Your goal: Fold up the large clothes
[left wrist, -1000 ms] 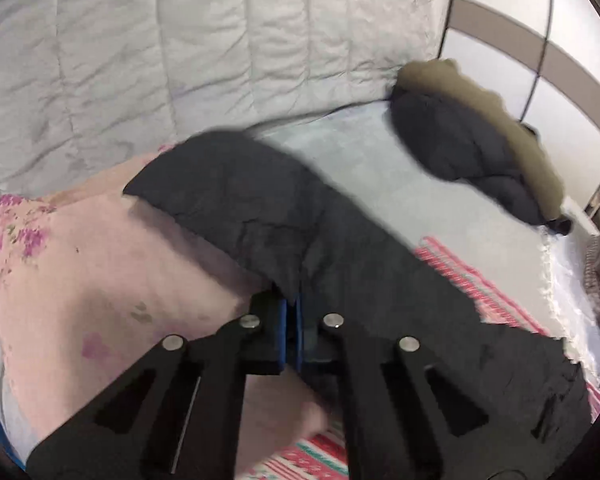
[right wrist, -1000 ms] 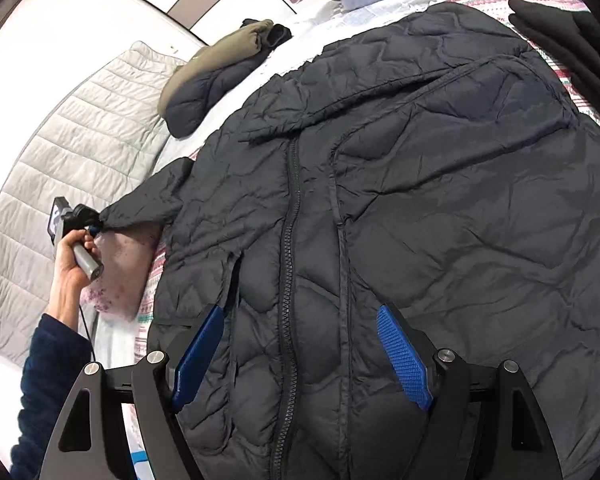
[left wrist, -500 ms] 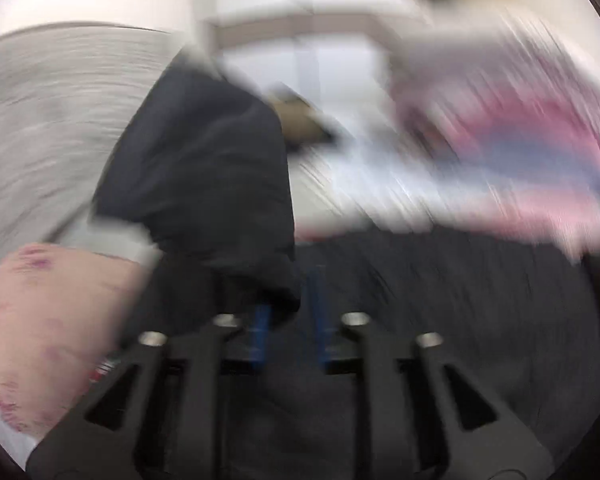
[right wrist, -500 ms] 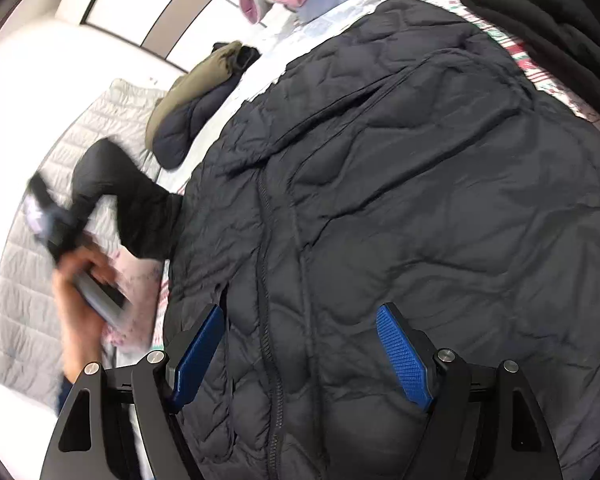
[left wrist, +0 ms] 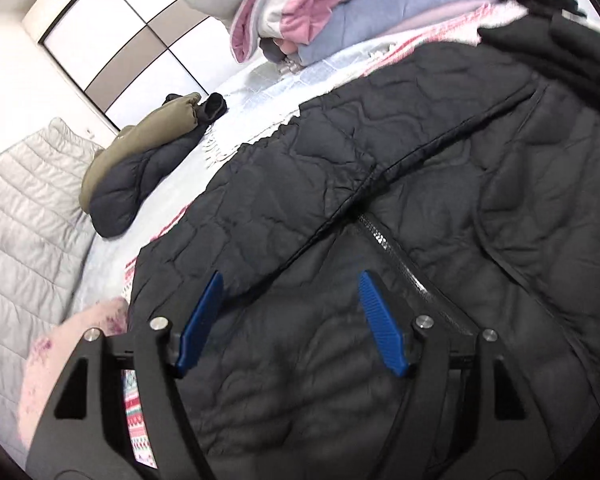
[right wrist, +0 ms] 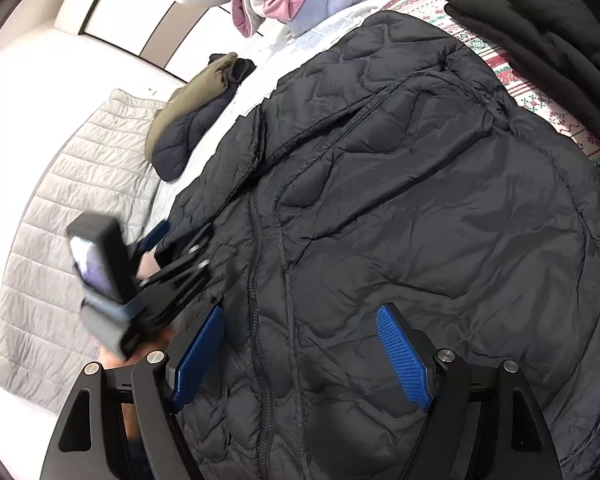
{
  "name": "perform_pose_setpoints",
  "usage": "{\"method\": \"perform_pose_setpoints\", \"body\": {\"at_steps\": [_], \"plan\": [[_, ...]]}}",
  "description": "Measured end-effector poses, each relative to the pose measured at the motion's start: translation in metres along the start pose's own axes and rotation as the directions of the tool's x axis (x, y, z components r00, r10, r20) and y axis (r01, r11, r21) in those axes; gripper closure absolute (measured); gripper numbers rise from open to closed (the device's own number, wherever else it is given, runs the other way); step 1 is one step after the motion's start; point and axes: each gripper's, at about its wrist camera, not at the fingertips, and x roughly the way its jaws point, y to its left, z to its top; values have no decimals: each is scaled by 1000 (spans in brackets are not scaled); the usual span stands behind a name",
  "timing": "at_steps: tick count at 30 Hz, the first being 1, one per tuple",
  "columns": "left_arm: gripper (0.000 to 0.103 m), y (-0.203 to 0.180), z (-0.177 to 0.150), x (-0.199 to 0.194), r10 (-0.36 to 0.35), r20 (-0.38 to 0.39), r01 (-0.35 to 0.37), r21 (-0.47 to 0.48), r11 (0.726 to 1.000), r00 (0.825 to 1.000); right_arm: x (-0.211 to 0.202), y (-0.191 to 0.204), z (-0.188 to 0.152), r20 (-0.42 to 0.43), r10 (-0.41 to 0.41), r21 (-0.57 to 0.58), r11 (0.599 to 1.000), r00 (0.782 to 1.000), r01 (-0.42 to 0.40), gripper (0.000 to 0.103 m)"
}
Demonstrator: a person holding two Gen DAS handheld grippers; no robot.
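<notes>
Where the bed (left wrist: 260,92) shows its pale sheet, spread across most of it: black quilted jacket (right wrist: 400,220), front side up, wavy stitch lines all over, zip (right wrist: 254,264) closed down the middle, fabric crumpled with a faint sheen; sleeve (left wrist: 300,184) laid diagonally over the chest, its dark edge seam crossing just above the top of the zip; hem end nearest both cameras, collar end toward the far pile of folded blankets (left wrist: 360,12) in pink, lilac and white.

Left gripper (left wrist: 290,320) over the lower front of the jacket, blue pads (left wrist: 198,320) standing well apart after just having opened, nothing pinched between them, only jacket cloth beneath; seen from the right wrist as a blurred black tool at the jacket's left edge, beside the quilted grey cover (right wrist: 80,200).

Right gripper (right wrist: 300,356) above the hem area, astride the zip line, blue pads (right wrist: 404,360) wide apart and gripping nothing.

Off to the far left on the sheet, well clear of the black jacket: second rolled jacket (left wrist: 140,168), olive outside, navy inside; under the near left edge, patterned red-and-white cloth (left wrist: 138,420) and a pink flowered pillow (left wrist: 60,360); along the right edge, another black garment (right wrist: 540,40) lying on a red-and-green patterned blanket (right wrist: 532,96).
</notes>
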Motion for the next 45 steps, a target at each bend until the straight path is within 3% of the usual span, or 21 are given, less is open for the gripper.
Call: {"method": "perform_pose_setpoints", "body": {"at_steps": [2,4,6,8,11,14,17,21,23,26,27,30,31,34,36,39,42,43,45], "plan": [[31,8,-10,-16,-43,26,44,-46,998,999,-2,-4,0,-4,6,17,1000,1000,-6,23],[28,29,-15,-28,-90,52,97,-151,984,995,-1,-8,1,-8,10,40,999,1000,-10,23],[21,61,-22,-34,-141,68,155,-311,938,988,-2,-11,2,-11,23,59,998,1000,-22,23],[19,94,-29,-28,-159,84,180,-466,866,984,-3,-13,3,-12,30,69,997,999,-29,23],[19,121,-32,-4,-159,35,149,-586,797,987,-2,-14,3,-15,26,76,997,1000,-25,23],[19,126,-24,16,-174,26,149,-654,741,984,-2,-16,4,-18,25,87,996,1000,-23,23],[19,114,-24,31,-197,-33,119,-695,709,980,-6,-18,6,-7,23,81,996,1000,-23,23],[19,84,-50,28,-336,-62,180,-746,642,940,-12,-28,10,24,-46,88,995,999,44,23],[19,85,-67,9,-362,-58,190,-768,611,930,-15,-34,12,24,-45,102,994,999,42,23],[19,101,-95,-30,-323,-36,165,-804,571,946,-21,-39,15,42,-39,117,993,998,34,23],[19,111,-111,-47,-283,-33,133,-827,546,959,-24,-41,16,52,-48,118,992,998,41,23],[19,126,-158,-72,-216,-41,67,-881,468,975,-28,-46,18,68,-80,134,988,994,70,23],[19,127,-176,-76,-200,-54,40,-898,438,978,-28,-47,19,68,-83,139,988,994,73,23],[19,124,-213,-70,-228,-95,1,-922,388,969,-30,-47,19,72,-95,134,987,993,85,23],[20,123,-225,-68,-233,-122,-26,-925,378,965,-34,-48,18,79,-122,120,986,989,112,23],[20,123,-226,-80,-194,-133,-39,-904,426,972,-43,-48,17,105,-170,105,982,980,159,23],[20,118,-229,-93,-173,-150,-46,-869,492,974,-56,-53,17,127,-208,107,975,970,195,23],[20,116,-233,-95,-173,-164,-55,-862,505,971,-60,-57,16,127,-225,118,971,966,210,23],[20,115,-244,-95,-202,-186,-61,-861,504,961,-65,-64,13,110,-247,139,963,963,231,23]]}}
